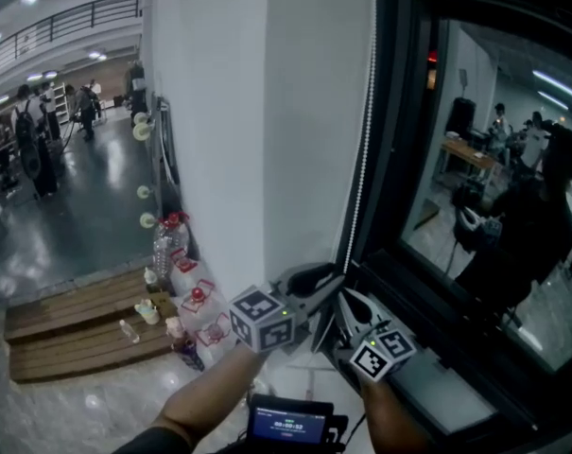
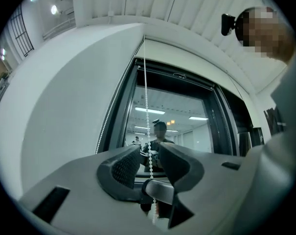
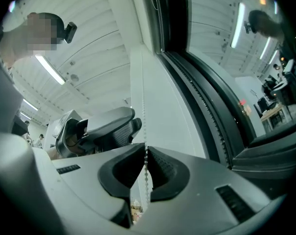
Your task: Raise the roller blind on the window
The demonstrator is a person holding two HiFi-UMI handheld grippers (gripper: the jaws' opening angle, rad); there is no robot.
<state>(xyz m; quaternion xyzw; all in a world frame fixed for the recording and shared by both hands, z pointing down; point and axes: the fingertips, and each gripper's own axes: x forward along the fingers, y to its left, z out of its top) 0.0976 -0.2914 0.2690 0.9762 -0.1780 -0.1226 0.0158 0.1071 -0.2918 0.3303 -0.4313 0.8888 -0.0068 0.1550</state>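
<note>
The bead chain (image 1: 367, 112) of the roller blind is hanging straight down. Its long axis is running top to bottom along the left edge of the dark window frame (image 1: 399, 112), just beside the white wall (image 1: 267, 112). The person is holding both tools low, near the foot of that chain and close together. The right claw (image 3: 146, 154) is pinching the chain: its two ribbed pads are pressing almost together with the beads caught between them, and the chain is running on above and below the grip. The left claw (image 2: 148, 161) is sitting close beside it, to its left. Its jaws are standing apart, and the chain is passing down through the gap without either pad pressing on it. The window glass (image 1: 494, 178) is showing reflections of the room.
</note>
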